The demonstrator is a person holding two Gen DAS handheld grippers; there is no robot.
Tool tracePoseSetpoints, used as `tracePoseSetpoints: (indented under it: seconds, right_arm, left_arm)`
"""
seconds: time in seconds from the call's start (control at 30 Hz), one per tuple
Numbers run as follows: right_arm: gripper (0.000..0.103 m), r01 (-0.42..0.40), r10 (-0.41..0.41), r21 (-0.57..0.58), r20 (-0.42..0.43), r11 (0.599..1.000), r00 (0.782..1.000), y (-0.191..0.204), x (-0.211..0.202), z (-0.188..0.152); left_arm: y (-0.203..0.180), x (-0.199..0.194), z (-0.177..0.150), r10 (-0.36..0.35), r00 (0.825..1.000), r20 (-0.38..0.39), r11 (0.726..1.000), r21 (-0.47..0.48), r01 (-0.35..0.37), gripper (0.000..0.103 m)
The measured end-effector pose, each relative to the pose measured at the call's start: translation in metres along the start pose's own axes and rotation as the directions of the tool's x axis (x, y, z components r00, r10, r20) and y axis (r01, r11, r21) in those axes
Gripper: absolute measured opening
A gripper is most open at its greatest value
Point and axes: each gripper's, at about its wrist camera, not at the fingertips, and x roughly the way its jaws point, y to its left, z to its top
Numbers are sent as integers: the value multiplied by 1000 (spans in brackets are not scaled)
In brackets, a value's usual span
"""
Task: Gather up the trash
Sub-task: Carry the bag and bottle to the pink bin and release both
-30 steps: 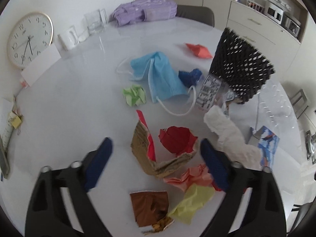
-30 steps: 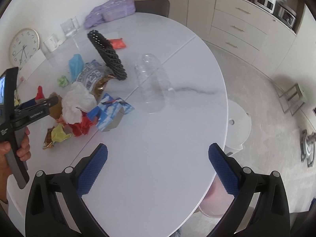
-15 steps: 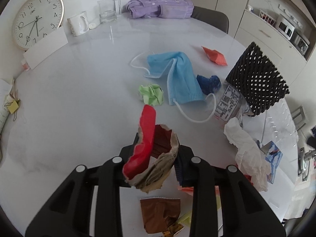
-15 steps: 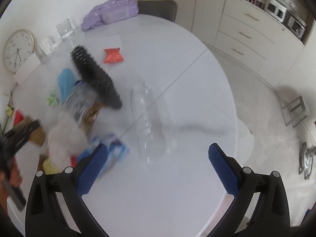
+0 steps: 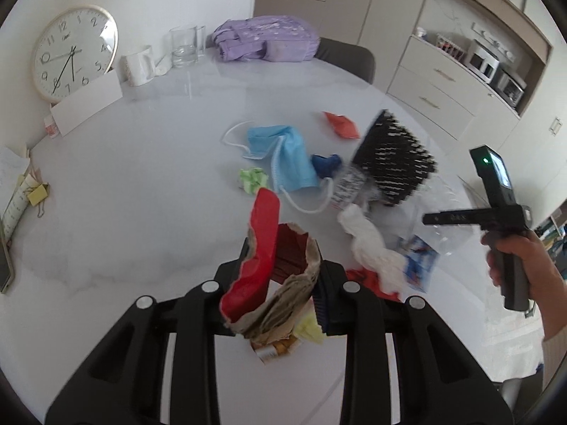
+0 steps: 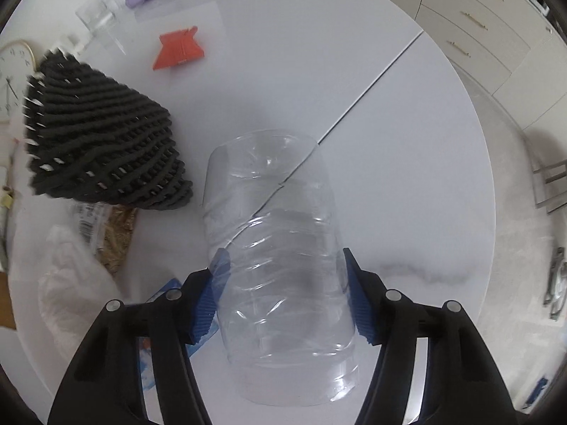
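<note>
My left gripper (image 5: 283, 276) is shut on a torn brown-and-red paper carton (image 5: 264, 244) and holds it above the white table (image 5: 141, 194). Its jaws squeeze the carton's sides. In the right wrist view my right gripper (image 6: 283, 283) points down over a clear plastic bottle (image 6: 276, 212) lying on the table. Its jaws are closing and both blue pads (image 6: 358, 304) touch the bottle's sides. A black woven basket (image 6: 99, 148) lies tipped to the bottle's left. More trash lies beyond the carton: a blue face mask (image 5: 287, 159), green crumpled paper (image 5: 253, 179), white tissue (image 5: 368, 244) and red folded paper (image 5: 342, 125).
A clock (image 5: 72, 53), a mug (image 5: 138, 65), a glass (image 5: 186, 46) and a purple bag (image 5: 265, 39) stand along the table's far edge. A person's hand (image 5: 514, 258) grips the right tool's handle. The table's rounded edge (image 6: 485, 212) drops to the floor at right.
My left gripper closed on the carton and lifted it off the table. My right gripper swept left and down over the clear bottle, and its jaws narrowed onto it.
</note>
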Motion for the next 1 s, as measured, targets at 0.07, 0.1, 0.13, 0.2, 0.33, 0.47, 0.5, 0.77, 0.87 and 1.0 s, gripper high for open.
tracePoseSetpoints:
  seconds: [0.07,0.1,0.13,0.2,0.33,0.47,0.5,0.77,0.87,1.0]
  right_arm:
    - [63,-29,28,33,31,999,999,-9,-13,-8]
    - [63,-51,48,57,60,997,997,-18,-27,-17]
    - [63,-64,59,70,76,995,995,-25,-37,-26]
    - [63,-84,74,93,107,992,991,-41,-59,-43]
    - [63,-67,46,147,144,987,988,-100,-104,-104]
    - [63,27,-57,237,119,971,991,-176,-125,-178]
    - [63,43,-74,256,111,966,991,-191,-126,-194]
    - [63,75,-86,424,7,902,996,-320,-97,-296]
    - [63,74,-79,439,-8,896,997,-342,-74,-314]
    - [63,59,-56,458,-21,887,998,-358,-45,-329]
  left_arm:
    - [-17,-10,-4,-24,1000,0,999,27,24,29]
    - [-27,-14,-6,-38,999,-2,998,40,38,29]
    - [-39,-17,-7,-51,999,-5,997,55,51,29]
    - [-76,-24,-13,-93,996,-13,989,111,93,29]
    - [-158,-30,-29,-191,980,-48,953,231,197,30]
    - [-270,-16,-57,-311,937,-157,874,339,347,30]
    - [-297,-8,-66,-338,921,-195,851,355,387,30]
    - [-454,114,-159,-285,848,-446,776,412,478,30]
    - [-483,169,-194,-230,833,-503,772,427,471,30]
    - [-499,210,-228,-181,805,-566,763,436,478,34]
